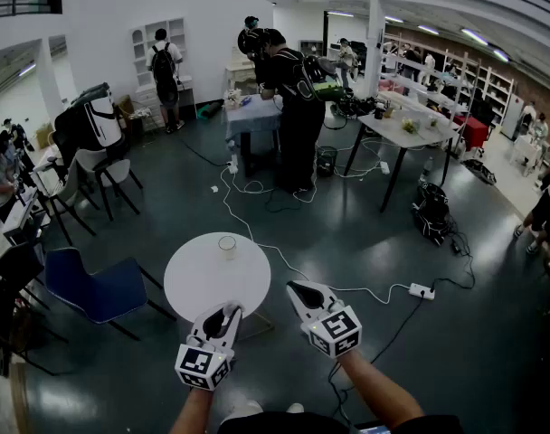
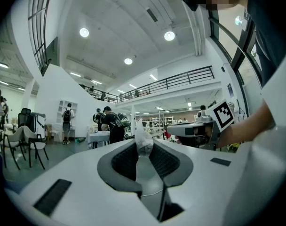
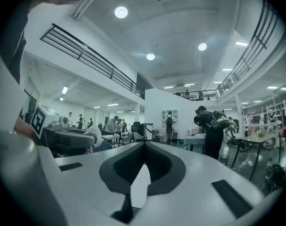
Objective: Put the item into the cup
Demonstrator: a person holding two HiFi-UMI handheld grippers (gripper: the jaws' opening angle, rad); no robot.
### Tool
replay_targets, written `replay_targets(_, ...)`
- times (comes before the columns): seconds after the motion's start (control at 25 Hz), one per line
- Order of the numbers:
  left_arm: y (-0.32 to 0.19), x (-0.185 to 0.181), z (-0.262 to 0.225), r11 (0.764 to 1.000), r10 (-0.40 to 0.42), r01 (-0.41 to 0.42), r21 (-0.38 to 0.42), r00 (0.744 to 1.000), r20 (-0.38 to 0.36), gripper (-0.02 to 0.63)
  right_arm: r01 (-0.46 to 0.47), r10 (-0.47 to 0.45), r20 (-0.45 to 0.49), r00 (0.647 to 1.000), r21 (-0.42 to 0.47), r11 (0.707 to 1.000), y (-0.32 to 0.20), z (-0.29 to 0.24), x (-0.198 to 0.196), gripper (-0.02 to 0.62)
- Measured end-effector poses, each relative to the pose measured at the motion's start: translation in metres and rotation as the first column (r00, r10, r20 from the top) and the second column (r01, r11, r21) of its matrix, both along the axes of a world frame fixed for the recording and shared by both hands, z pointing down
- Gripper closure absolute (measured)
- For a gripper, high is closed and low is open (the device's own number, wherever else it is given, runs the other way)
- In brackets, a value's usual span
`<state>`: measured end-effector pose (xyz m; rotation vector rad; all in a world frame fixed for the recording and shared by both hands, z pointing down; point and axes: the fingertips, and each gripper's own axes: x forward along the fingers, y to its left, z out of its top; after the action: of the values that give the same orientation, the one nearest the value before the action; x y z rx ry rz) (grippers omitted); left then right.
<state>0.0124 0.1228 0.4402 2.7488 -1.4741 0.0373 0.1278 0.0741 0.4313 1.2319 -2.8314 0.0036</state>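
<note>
A clear cup (image 1: 227, 246) stands on the far part of a round white table (image 1: 203, 283). My left gripper (image 1: 228, 312) hovers over the table's near edge, held level and shut on a crumpled white item (image 2: 144, 142) that sticks out past its tips. In the right gripper view the same white item (image 3: 93, 134) shows at the left. My right gripper (image 1: 301, 287) hangs just right of the table, level, with its jaws shut and nothing between them (image 3: 144, 143). The cup is in neither gripper view.
A blue chair (image 1: 90, 287) stands left of the table. A white cable (image 1: 284, 260) runs across the dark floor to a power strip (image 1: 421, 290). Farther off are several people, a person in black (image 1: 298, 107) at a table, desks (image 1: 406, 125) and chairs (image 1: 108, 165).
</note>
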Motion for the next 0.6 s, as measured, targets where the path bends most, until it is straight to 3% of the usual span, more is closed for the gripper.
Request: replay_targets(0.6,-0.009,0.013,-0.001,1.0,0.003,-0.003,-0.005,1.0,0.007,0.522,0.014,-0.013,0.01,1.0,-0.006,1.0,-0.003,0.004,0.004,0.578)
